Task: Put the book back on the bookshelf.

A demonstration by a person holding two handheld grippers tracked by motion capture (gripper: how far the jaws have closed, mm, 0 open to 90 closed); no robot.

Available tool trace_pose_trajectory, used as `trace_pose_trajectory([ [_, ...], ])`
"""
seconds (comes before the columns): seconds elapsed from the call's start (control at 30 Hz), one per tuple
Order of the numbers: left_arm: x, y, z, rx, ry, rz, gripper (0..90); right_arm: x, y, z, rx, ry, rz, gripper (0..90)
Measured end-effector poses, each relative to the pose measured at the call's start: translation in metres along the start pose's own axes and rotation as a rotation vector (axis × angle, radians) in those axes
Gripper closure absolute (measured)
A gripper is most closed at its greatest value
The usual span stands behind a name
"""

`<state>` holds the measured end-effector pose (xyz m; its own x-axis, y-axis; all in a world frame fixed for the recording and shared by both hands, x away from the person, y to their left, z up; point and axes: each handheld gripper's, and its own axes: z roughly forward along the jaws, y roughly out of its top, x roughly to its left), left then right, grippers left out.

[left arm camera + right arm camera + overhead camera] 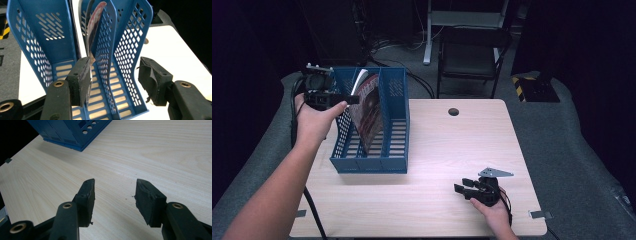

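While the left tongs [346, 99] hover at the upper left edge of the blue file rack [394, 162], their jaws stand apart with nothing pressed between them. In the left gripper view one pad lies just beside the lower corner of the magazine [93, 30], but whether it touches cannot be told. That magazine [368, 107] stands leaning in the middle compartment of the rack, propped against a perforated divider [106, 47].

It is probably light, thin and floppy, with a glossy cover that could slip, so it would likely bend if taken by a far corner. A hold on the free top edge, close to the spine, looks safest, pinching across its thickness. The rack itself is stiff plastic and seems light enough to slide if the magazine drags on it.

Getting in the way are the divider walls on either side, which leave little room for a jaw. The right tongs [468, 185] rest low over bare table [150, 150], open and empty, well apart from the rack. A black chair [472, 55] stands beyond the table.
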<state>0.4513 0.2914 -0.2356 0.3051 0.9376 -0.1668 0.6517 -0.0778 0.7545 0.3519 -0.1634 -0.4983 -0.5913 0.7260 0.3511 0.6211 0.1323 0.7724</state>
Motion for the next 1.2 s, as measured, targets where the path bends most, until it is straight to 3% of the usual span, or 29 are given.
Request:
trace_pose_trajectory([
  [0.23, -0.009, -0.009, -0.002, -0.004, -0.047, 0.002, 43.2, -0.001, 0.0, -0.002, -0.002, -0.004, 0.002, 49.8],
  [0.7, -0.048, -0.032, -0.002, 0.021, -0.146, 0.101, 43.2, 0.0, 0.001, -0.001, -0.002, -0.005, 0.004, 49.1],
  [0.8, -0.053, -0.035, -0.002, 0.026, -0.158, 0.131, 43.2, -0.001, 0.0, -0.001, -0.003, -0.005, 0.005, 49.0],
  [1.2, -0.066, -0.054, 0.006, 0.059, -0.218, 0.169, 43.2, -0.001, 0.0, -0.001, -0.003, -0.008, 0.004, 49.0],
])
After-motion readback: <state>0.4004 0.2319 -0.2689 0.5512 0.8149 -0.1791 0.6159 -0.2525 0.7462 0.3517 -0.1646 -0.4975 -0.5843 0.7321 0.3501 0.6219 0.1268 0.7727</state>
